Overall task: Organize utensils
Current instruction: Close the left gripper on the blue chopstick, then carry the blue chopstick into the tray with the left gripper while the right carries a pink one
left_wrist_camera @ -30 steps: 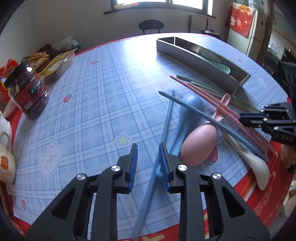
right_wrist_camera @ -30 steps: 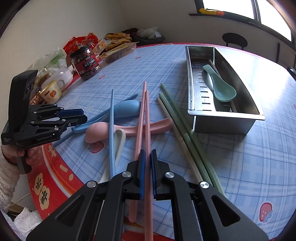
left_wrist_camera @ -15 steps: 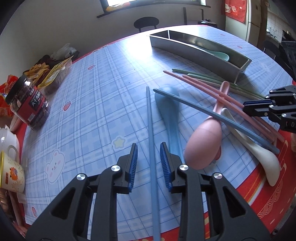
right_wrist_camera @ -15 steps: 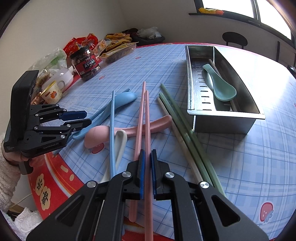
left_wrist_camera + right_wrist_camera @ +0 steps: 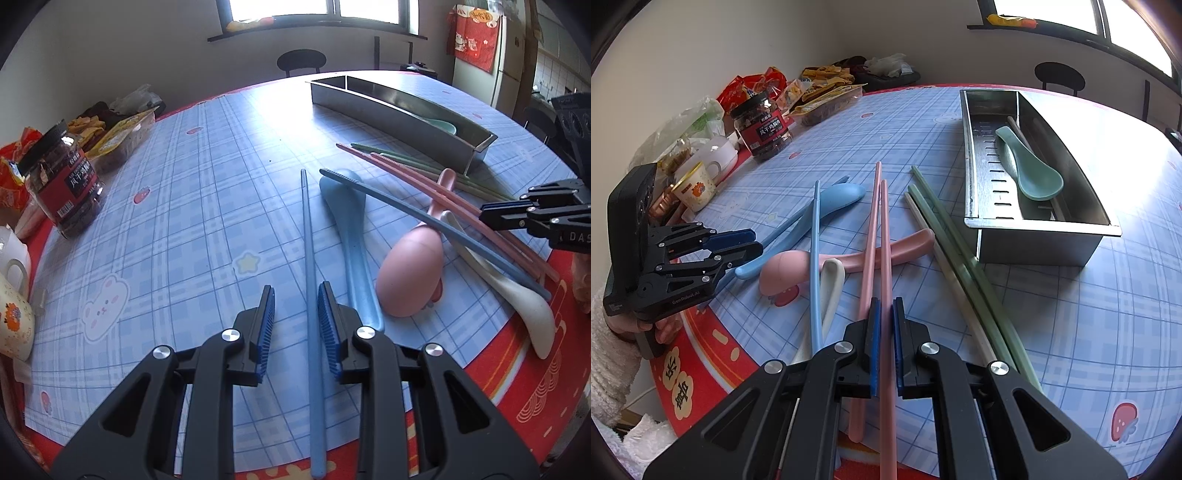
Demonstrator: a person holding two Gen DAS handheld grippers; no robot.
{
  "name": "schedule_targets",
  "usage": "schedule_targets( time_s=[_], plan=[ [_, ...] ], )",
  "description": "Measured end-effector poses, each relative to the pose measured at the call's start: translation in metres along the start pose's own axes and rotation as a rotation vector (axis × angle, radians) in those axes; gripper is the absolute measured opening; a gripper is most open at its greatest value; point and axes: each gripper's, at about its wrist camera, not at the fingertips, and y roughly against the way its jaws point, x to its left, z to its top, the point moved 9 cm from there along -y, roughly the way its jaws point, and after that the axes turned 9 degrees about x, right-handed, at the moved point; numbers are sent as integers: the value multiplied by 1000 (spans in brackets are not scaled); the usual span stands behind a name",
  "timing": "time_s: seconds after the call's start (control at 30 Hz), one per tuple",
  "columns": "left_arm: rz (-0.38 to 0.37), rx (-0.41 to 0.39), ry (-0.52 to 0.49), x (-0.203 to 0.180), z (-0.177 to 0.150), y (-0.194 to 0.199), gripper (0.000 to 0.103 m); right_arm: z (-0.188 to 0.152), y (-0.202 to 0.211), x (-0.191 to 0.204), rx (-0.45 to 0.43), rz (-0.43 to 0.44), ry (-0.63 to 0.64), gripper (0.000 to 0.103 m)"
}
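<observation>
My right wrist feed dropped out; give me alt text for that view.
The right gripper is shut on a pink chopstick above a blue checked table. Loose spoons and chopsticks lie beside a steel tray holding a green spoon.

Both tools are black plastic frames with triangular cut-outs, silver round screws at the joints and ribbed blue pads [image 5: 325, 314]. The left tool [image 5: 737, 245] carries small white lettering on its side. A fuzzy white sleeve [image 5: 607, 354] covers the wrist behind it.
</observation>
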Motion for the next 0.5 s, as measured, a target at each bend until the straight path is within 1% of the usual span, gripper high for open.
schedule_targets(
  time_s=[0.1, 0.17, 0.23, 0.3, 0.33, 0.43, 0.5],
  plan=[
    [-7, -2, 2, 0, 0, 0, 26, 0, 0, 0, 0, 1, -1, 7],
    [-6, -5, -21, -5, 0, 1, 16, 0, 0, 0, -1, 4, -3, 7],
    [11, -9, -51, -10, 0, 1, 11, 1, 0, 0, -2, 6, -5, 7],
    [27, -11, -60, -12, 0, 1, 11, 1, 0, 0, -2, 5, -4, 7],
    [24, -12, -56, -11, 0, 2, 11, 1, 0, 0, -1, 6, -5, 7],
    [26, -12, 16, 3, 1, 2, 10, 1, 0, 0, -2, 6, -5, 7],
    [-8, -24, 69, 13, 1, 4, 10, 1, 0, -1, -2, 6, -5, 7]
  ],
)
